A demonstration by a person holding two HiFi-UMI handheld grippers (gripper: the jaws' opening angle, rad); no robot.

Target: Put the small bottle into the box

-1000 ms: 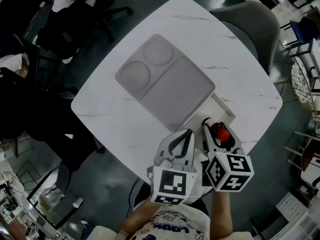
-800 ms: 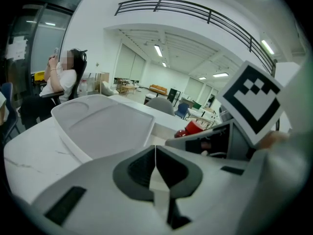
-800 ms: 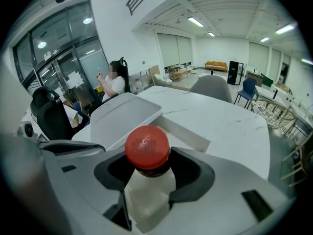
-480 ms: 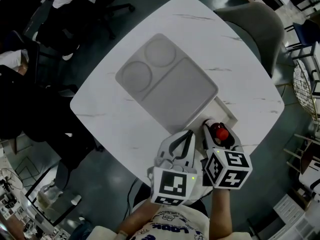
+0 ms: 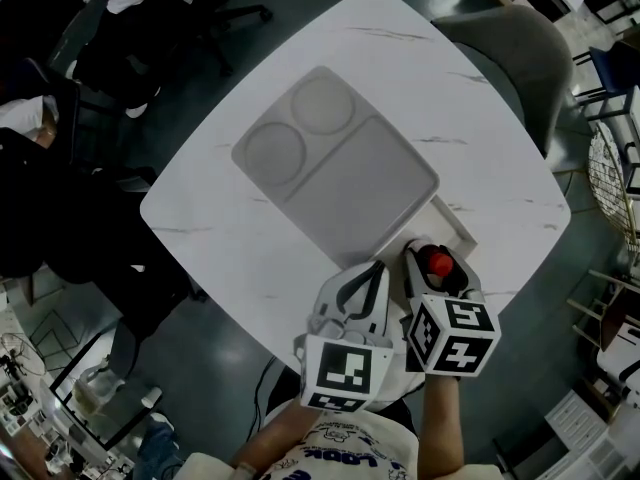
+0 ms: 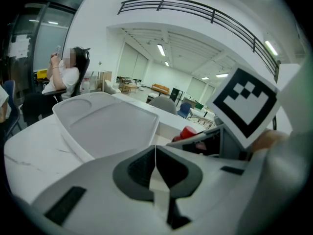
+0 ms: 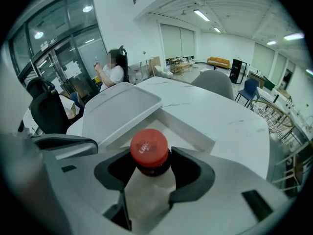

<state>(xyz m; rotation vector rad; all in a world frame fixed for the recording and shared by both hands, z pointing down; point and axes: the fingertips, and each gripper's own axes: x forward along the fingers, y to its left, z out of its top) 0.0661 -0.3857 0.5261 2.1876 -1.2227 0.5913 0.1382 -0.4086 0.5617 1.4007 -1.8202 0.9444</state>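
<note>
**Q:** State of the right gripper (image 7: 150, 166)?

**A:** Its 2 jaws are partly apart and clamped on the small bottle (image 7: 146, 180). 1 jaw presses each side of the pale body, just below the red cap (image 7: 148, 148). The bottle stands upright, with the cap rising above the jaw line.

**Q:** State of the left gripper (image 6: 155, 155)?

**A:** Its jaws are closed tip to tip, with nothing between them. In the head view it (image 5: 372, 268) sits just beside the right gripper (image 5: 432, 258), at the near edge of the table (image 5: 480, 148).

**Q:** Position of the small bottle (image 5: 438, 264) relative to the box?

**A:** The box (image 5: 452, 224) is a shallow white open container lying on the table directly ahead of the right gripper. In the head view, the cap sits at the near end of the box. In the right gripper view, the box wall (image 7: 188, 129) runs just beyond the cap. No view shows whether the bottle's base touches the box floor.

**Q:** Other items on the table?

**A:** 1 grey tray (image 5: 340, 183) with 2 round recesses and 1 large rectangular section. Its near edge meets the box on the left gripper's side.

**Q:** Surroundings?

**A:** 1 grey chair (image 5: 510, 48) stands at the far side of the table. 1 person (image 7: 115, 75) sits well apart in the background.
</note>
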